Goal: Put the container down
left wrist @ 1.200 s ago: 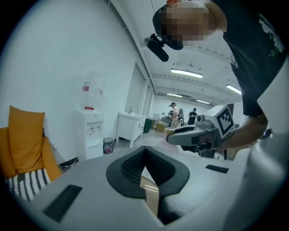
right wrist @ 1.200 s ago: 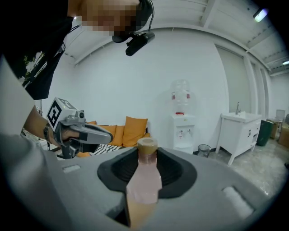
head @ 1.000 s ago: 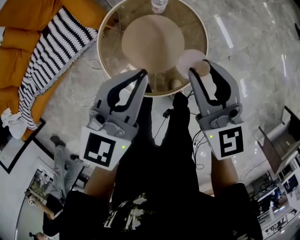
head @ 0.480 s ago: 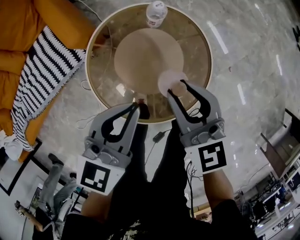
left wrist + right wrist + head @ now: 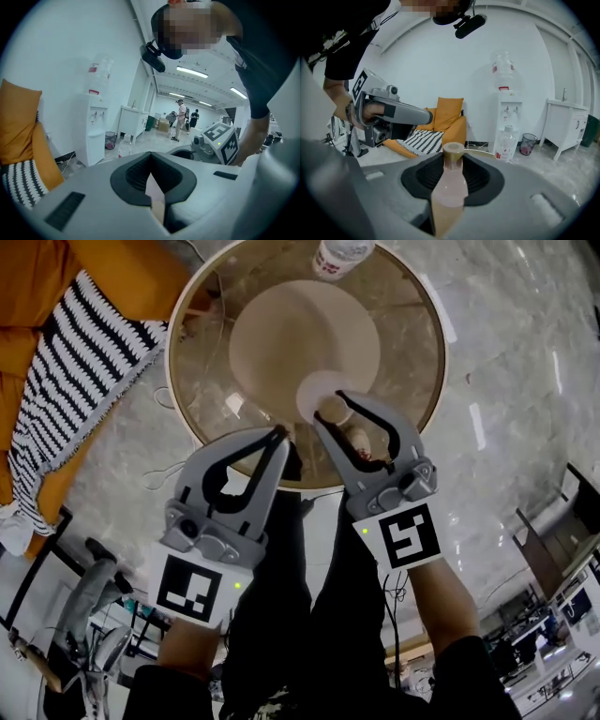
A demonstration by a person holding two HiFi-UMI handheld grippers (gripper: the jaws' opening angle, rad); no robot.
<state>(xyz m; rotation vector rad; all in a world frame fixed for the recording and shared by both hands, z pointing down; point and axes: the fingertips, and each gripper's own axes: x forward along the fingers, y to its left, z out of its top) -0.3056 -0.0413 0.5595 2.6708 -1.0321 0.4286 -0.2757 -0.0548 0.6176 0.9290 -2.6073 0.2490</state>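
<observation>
- Shifted: your right claw (image 5: 330, 409), angled forward and down, now further in over the round bench (image 5: 192, 362).
- Its jaws: clamped on the pink container (image 5: 317, 392).
- Your left claw (image 5: 280, 433): closed, empty, at the bench edge.

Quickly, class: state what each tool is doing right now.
Left tool: closed, empty.
Right tool: closed on the container.

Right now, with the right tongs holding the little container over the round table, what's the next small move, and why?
Probably lower the right tongs straight down until the container rests on the glass table. They grip it above the table's near side, and it looks not yet set down.
</observation>
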